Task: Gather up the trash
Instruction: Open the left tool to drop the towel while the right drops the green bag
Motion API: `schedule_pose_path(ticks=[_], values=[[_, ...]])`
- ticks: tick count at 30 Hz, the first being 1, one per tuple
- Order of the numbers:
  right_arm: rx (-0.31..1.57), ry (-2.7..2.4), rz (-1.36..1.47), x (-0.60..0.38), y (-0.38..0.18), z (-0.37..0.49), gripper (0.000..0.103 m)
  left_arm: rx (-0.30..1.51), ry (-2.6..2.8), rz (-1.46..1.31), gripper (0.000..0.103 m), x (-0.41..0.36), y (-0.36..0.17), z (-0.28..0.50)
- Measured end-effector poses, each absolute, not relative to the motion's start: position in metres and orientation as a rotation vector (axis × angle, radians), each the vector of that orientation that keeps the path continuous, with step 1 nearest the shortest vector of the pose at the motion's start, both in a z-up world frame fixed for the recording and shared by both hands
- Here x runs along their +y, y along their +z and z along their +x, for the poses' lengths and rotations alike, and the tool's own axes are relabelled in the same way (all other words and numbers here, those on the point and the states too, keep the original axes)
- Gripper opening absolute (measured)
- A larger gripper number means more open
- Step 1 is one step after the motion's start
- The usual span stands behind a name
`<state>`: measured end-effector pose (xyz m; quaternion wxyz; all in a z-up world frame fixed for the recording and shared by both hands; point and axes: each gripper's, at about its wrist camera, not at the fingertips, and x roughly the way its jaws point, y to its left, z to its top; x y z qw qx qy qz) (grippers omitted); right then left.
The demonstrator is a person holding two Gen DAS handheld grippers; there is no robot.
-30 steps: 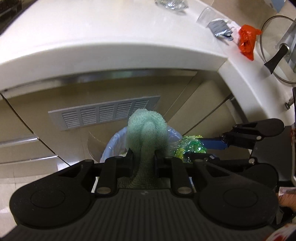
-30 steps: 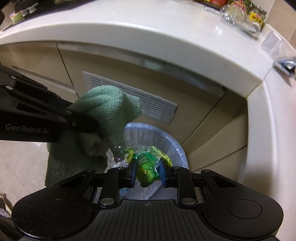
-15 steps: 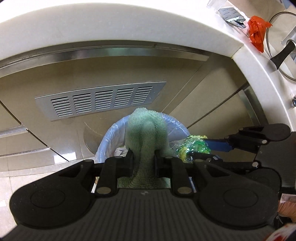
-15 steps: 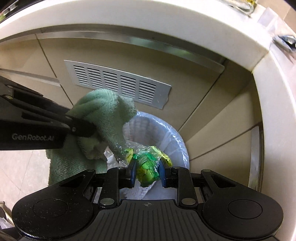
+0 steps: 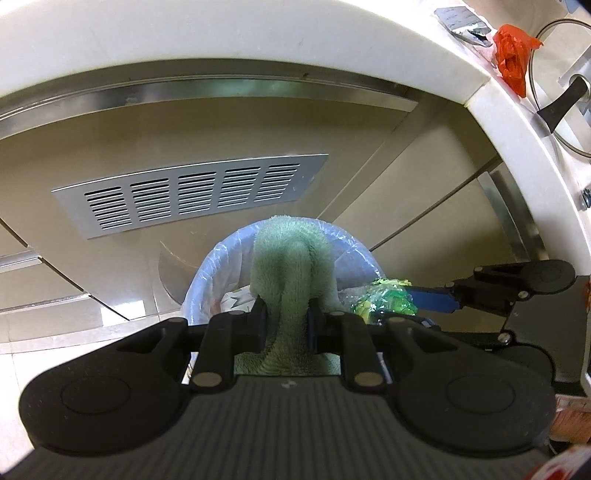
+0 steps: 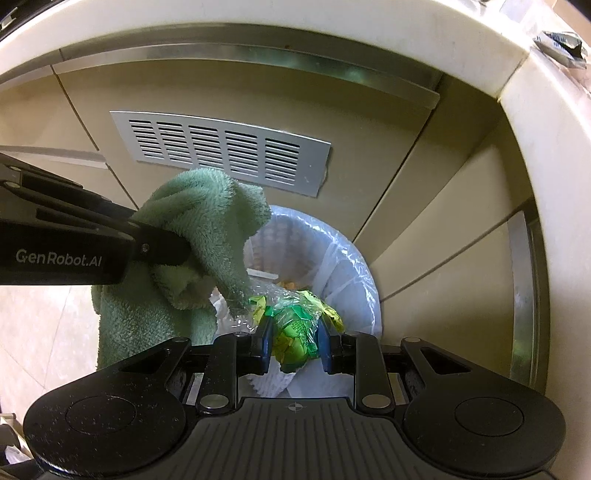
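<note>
left tool [image 5: 284, 319] grips towel [image 5: 291, 258] | right tool [image 6: 294, 341] grips wrapper [image 6: 295, 328] | bin [image 6: 354, 266]: scraps

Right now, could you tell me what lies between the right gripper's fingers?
A crumpled green wrapper, clamped by the right gripper above the lined bin, in the right wrist view.

The white plastic-lined waste bin [image 6: 343, 266] stands below the slatted metal vent panel [image 6: 221, 151]; the green terry towel [image 6: 207, 229] hangs left of the bin, the crumpled green-yellow plastic wrapper [image 6: 295, 328] above it

Beige cabinet fronts [image 6: 229, 92] (one bearing a slotted metal vent [image 5: 192, 195]) beneath a white countertop [image 5: 184, 33], glossy tiled floor [image 5: 55, 325].
</note>
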<state>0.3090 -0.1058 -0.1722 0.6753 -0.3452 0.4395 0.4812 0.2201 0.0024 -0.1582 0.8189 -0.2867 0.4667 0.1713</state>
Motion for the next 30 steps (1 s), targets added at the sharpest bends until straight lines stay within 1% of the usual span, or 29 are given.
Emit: schedule_pose_path(ticks=[7, 10, 30], values=[[0.991, 1.071, -0.773, -0.105, -0.173, 0.310, 0.026, 0.999, 0.362, -0.603, 0.018, 0.004, -0.162, 0.227], [0.995, 1.067, -0.769, -0.104, -0.174, 0.311, 0.026, 1.016, 0.358, -0.603, 0.025, 0.004, -0.165, 0.230], [0.987, 1.082, -0.739, -0.109, -0.166, 0.311, 0.026, 0.990, 0.386, -0.570, 0.026, 0.001, -0.143, 0.214]])
